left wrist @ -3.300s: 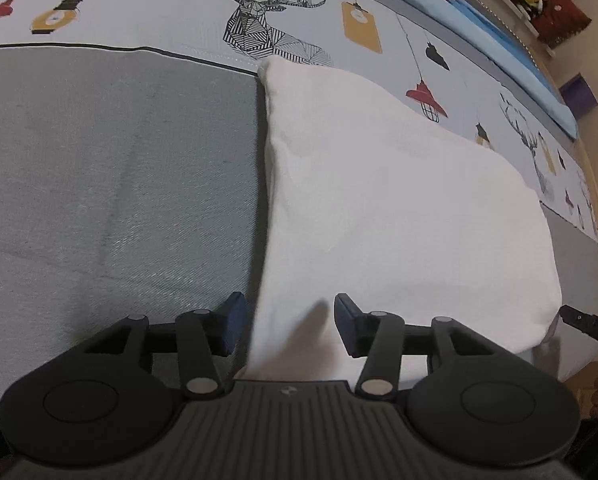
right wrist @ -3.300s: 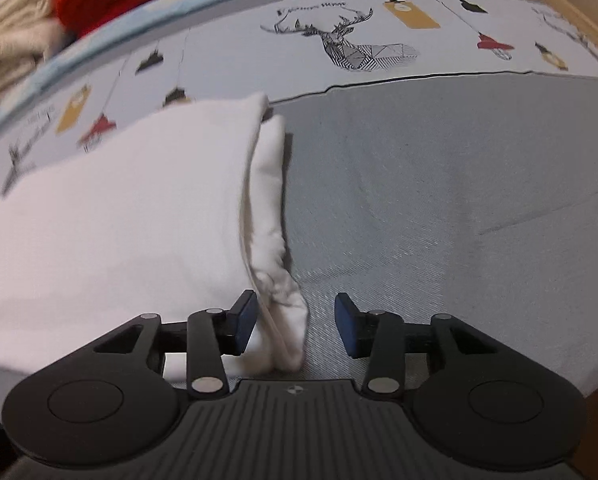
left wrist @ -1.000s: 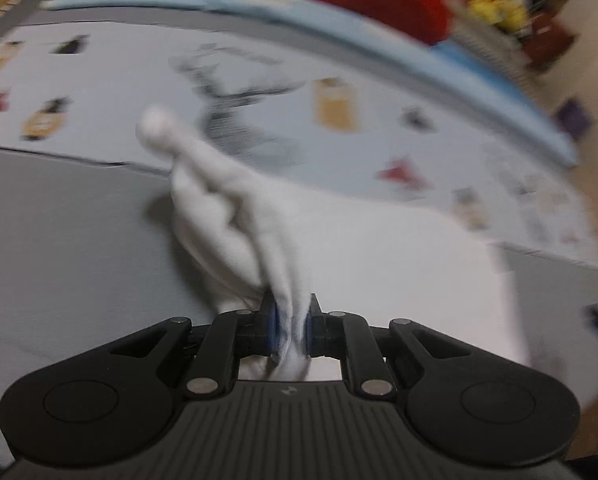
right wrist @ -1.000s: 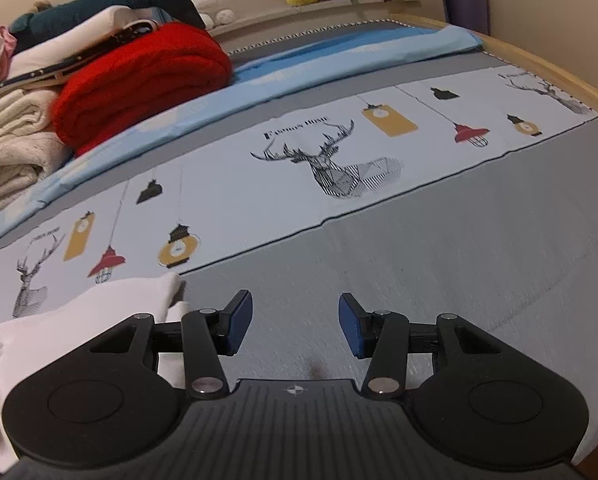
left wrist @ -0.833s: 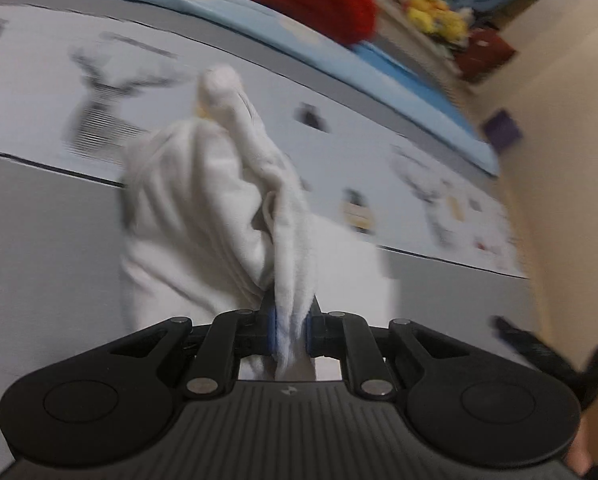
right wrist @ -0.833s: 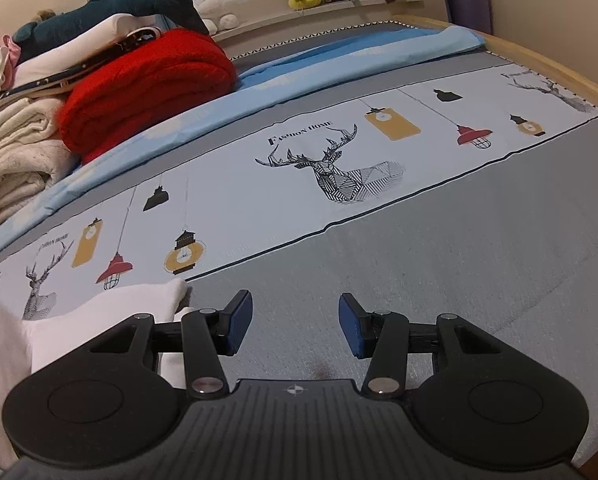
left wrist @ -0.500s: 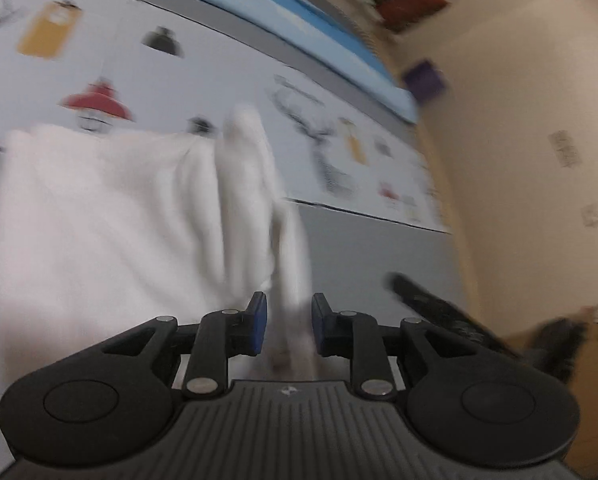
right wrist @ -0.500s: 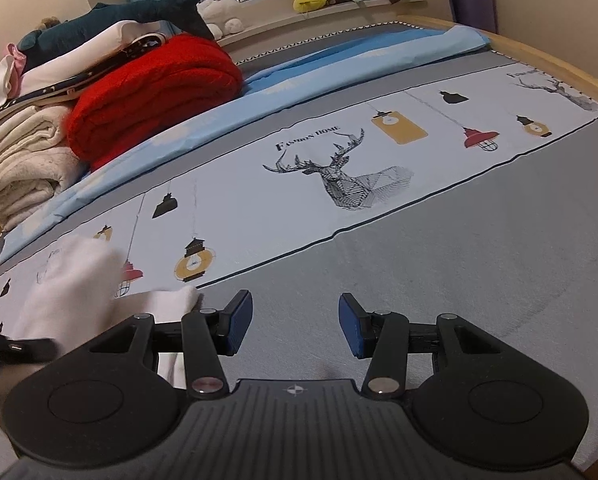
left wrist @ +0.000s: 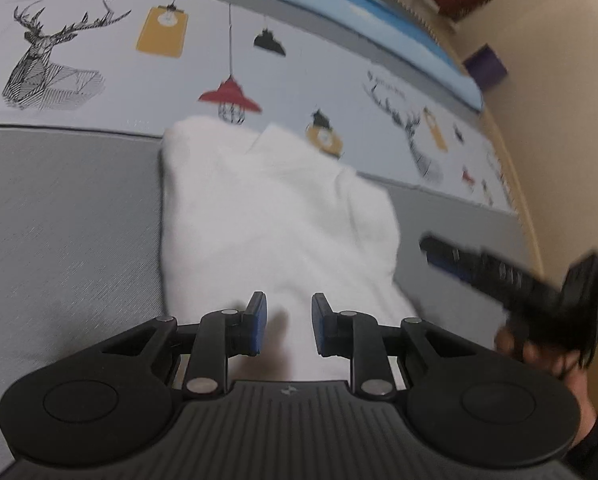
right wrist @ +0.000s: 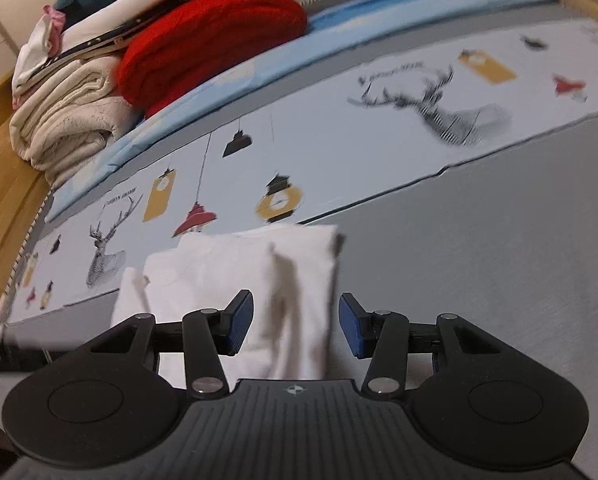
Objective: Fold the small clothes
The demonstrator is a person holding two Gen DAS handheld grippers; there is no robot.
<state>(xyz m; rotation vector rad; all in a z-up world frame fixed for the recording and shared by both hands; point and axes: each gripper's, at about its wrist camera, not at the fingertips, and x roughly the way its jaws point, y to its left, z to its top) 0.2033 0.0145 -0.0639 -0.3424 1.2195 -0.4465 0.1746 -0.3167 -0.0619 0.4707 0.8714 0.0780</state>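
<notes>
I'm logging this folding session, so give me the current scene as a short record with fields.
garment: white cloth, folded over, lying on the bed
surface: grey bedspread with a deer and lamp print band
left gripper: open, over the cloth's near edge
right gripper: open, above the cloth's right side
background: red blanket on a stack of folded laundry

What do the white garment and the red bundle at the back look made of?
The white garment looks like thin, matte cotton-type knit: it lies flat with soft creases. The red bundle looks like thick, fuzzy fleece or chunky knit, folded in bulky rolls; blur leaves the weave unclear.
</notes>
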